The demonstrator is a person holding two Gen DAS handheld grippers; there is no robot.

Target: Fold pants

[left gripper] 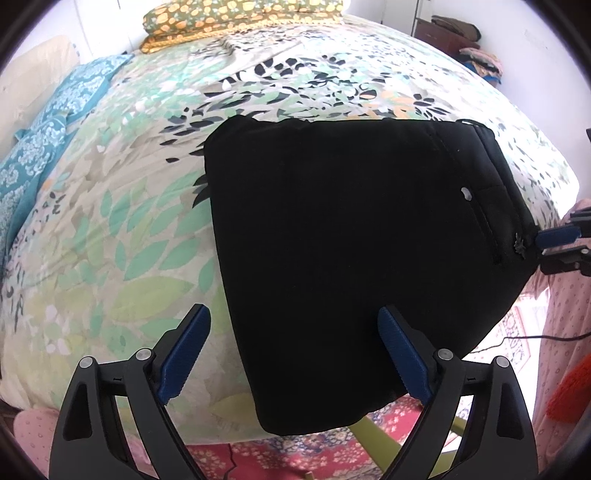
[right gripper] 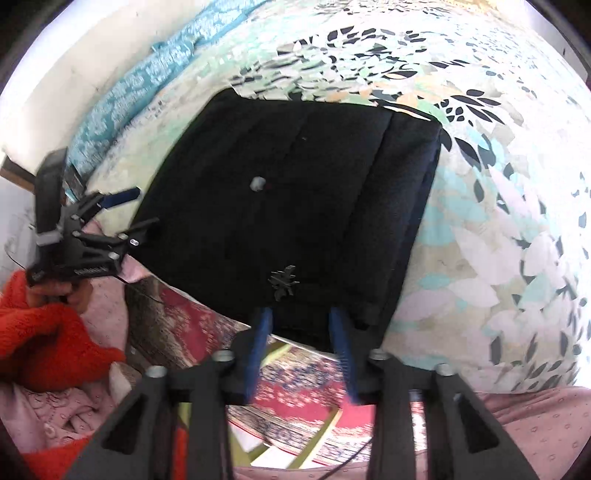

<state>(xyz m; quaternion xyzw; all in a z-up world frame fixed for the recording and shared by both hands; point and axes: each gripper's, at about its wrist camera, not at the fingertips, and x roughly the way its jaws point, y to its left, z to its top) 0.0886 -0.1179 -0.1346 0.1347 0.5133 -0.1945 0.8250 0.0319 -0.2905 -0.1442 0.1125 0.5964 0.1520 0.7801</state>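
The black pants [left gripper: 362, 254] lie folded into a thick rectangle on the floral bedspread [left gripper: 122, 236], with one end hanging over the near bed edge. My left gripper [left gripper: 293, 317] is open, its blue pads on either side of the pants' near left edge, holding nothing. In the right wrist view the pants [right gripper: 288, 206] show a white button and a small dark ornament. My right gripper [right gripper: 301, 314] is part open at the pants' hanging edge, with cloth between the pads; I cannot tell if it pinches. The right gripper also shows in the left wrist view [left gripper: 557, 238].
A yellow-patterned pillow [left gripper: 236, 18] lies at the bed's far end and a blue patterned cloth [left gripper: 48, 125] along its left side. A red patterned rug [right gripper: 295, 398] covers the floor below the bed edge. A shelf with clothes [left gripper: 465, 40] stands far right.
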